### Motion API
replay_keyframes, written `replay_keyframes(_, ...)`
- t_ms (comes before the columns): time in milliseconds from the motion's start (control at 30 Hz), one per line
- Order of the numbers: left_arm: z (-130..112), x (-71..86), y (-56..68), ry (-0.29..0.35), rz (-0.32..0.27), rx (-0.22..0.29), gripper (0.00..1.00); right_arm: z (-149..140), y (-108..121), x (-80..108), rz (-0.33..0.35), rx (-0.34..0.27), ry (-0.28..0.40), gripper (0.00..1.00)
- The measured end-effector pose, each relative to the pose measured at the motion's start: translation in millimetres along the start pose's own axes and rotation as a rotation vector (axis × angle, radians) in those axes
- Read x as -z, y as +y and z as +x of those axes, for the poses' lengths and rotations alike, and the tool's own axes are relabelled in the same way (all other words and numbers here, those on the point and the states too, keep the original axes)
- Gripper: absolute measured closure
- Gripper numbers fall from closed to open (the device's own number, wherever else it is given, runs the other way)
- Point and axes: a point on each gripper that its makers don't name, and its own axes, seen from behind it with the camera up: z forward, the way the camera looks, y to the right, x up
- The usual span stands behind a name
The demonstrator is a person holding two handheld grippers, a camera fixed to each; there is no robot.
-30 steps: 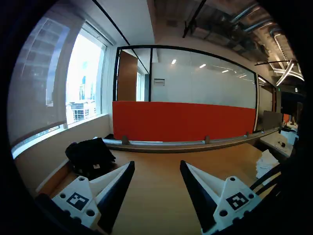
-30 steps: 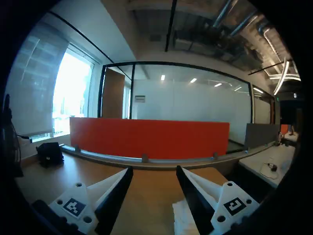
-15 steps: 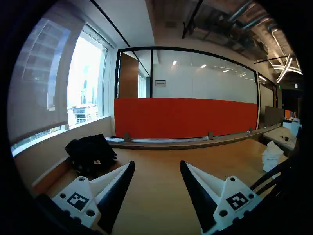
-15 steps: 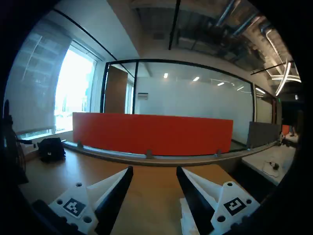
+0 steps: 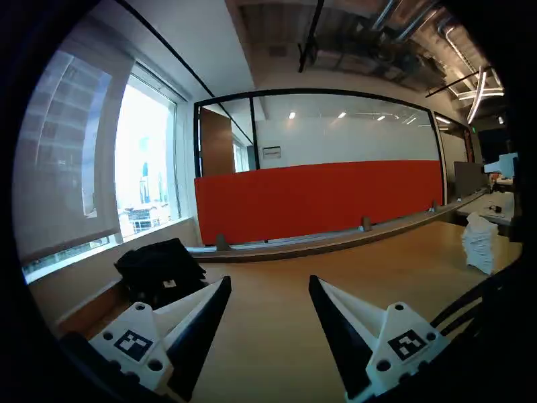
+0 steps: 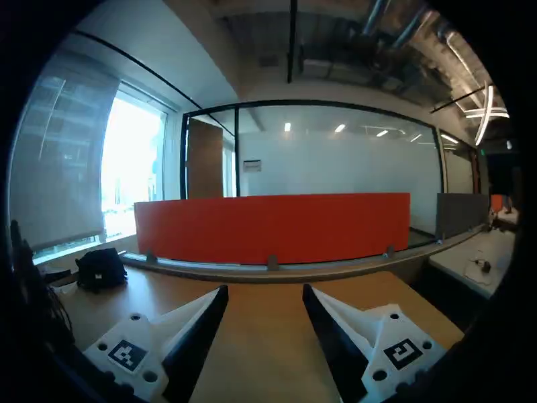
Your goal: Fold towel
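A stack of folded white towels (image 5: 481, 242) stands at the right side of the wooden table (image 5: 282, 329) in the left gripper view. My left gripper (image 5: 268, 285) hangs open above the bare tabletop, well left of that stack, with nothing between its fingers. In the right gripper view my right gripper (image 6: 265, 293) is open over the wooden table (image 6: 268, 349), also holding nothing.
A black bag (image 5: 161, 269) lies at the table's left end near the window, seen smaller as the black bag (image 6: 99, 269) in the right gripper view. An orange divider panel (image 5: 315, 198) runs along the table's far edge. Another desk (image 6: 480, 258) stands to the right.
Both grippers have turned and tilted. The towel stack slid upward along the right edge of the left gripper view. The white towels at the bottom of the right gripper view have left the picture.
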Motion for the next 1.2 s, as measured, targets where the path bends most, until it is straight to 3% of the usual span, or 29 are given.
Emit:
replay_keyframes(600,-48.4,-8.9,2.4,0.032,0.047,0.075,0.15,-29.1,-10.2,-14.2,0.018,0.012,-0.014,0.15)
replay_keyframes(867,-68.0,-10.2,1.9,0.032,0.062,0.107,0.15,-27.6,-12.0,-20.5,0.029,0.023,-0.006,0.15)
replay_keyframes(1200,-76.0,-10.9,1.9,0.031,0.064,0.096,0.15,-39.7,-17.5,-27.0,0.055,0.018,-0.017,0.15)
